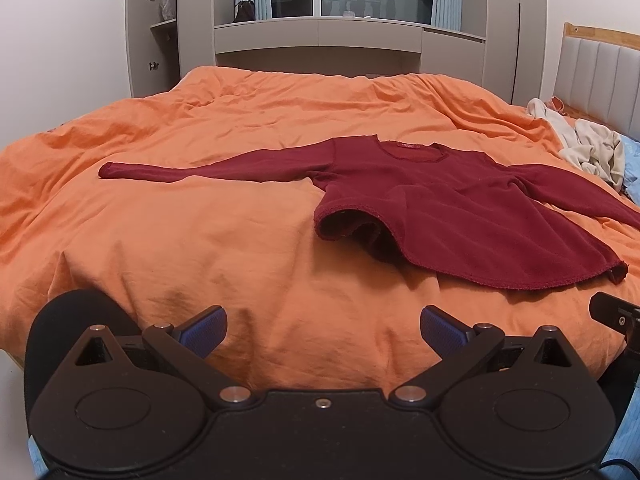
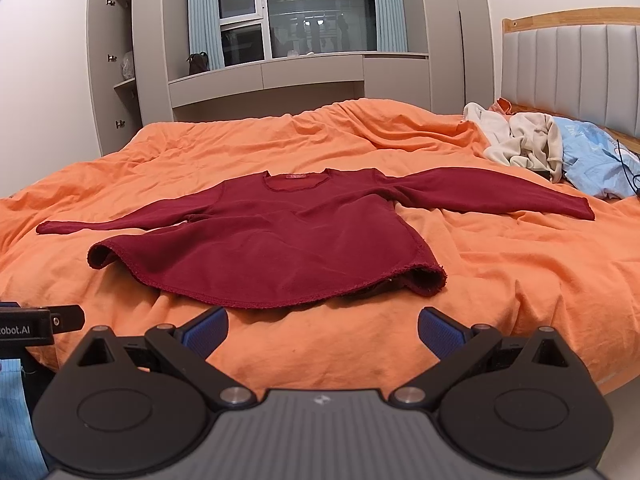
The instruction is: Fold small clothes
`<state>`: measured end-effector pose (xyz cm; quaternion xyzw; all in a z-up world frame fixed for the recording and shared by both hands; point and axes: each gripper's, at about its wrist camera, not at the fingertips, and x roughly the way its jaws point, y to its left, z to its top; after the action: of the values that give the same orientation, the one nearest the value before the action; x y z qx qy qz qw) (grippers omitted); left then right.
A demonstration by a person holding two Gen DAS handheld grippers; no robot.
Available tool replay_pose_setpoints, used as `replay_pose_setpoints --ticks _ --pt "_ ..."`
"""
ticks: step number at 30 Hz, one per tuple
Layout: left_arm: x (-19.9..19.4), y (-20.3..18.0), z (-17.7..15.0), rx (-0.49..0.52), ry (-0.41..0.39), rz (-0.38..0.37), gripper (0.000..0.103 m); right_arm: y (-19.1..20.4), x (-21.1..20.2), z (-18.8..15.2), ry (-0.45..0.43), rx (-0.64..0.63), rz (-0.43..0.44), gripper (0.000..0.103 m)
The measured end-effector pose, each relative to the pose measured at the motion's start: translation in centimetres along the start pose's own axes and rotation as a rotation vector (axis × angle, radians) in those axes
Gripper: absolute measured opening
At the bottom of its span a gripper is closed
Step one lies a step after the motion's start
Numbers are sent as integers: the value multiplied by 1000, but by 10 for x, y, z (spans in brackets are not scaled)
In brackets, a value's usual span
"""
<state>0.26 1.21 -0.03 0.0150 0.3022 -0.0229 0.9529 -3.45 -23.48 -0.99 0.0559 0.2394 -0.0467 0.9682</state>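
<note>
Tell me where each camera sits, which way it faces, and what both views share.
Left wrist: behind the open left tool at the bed's near edge, left of the red shirt, facing the window; the right tool's tip shows at right.
Right wrist: behind the open right tool, nearly centred on the shirt; the left tool's body shows at left.
Shared: shirt, orange bedcover, cream clothes, window.

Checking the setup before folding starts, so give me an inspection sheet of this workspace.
Surface: bed with a wrinkled orange cover.
Job's things: red shirt spread flat, sleeves out, hem corners curled.
Clutter: cream clothes and blue cloth heaped near the headboard.
Grippers: left hand-held gripper and right hand-held gripper open, empty, short of the shirt.
Cables: black cable across the blue cloth.
Surroundings: window, grey cabinets.
</note>
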Motion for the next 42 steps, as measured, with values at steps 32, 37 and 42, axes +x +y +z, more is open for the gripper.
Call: replay_pose_setpoints --ticks 32,37,42 --pt "5 1 -1 9 4 17 103 0 2 -2 6 17 28 103" --pt "7 0 1 11 9 22 103 -1 4 0 1 16 38 103" --pt "12 -3 2 21 20 25 103 -3 7 1 5 25 39 103"
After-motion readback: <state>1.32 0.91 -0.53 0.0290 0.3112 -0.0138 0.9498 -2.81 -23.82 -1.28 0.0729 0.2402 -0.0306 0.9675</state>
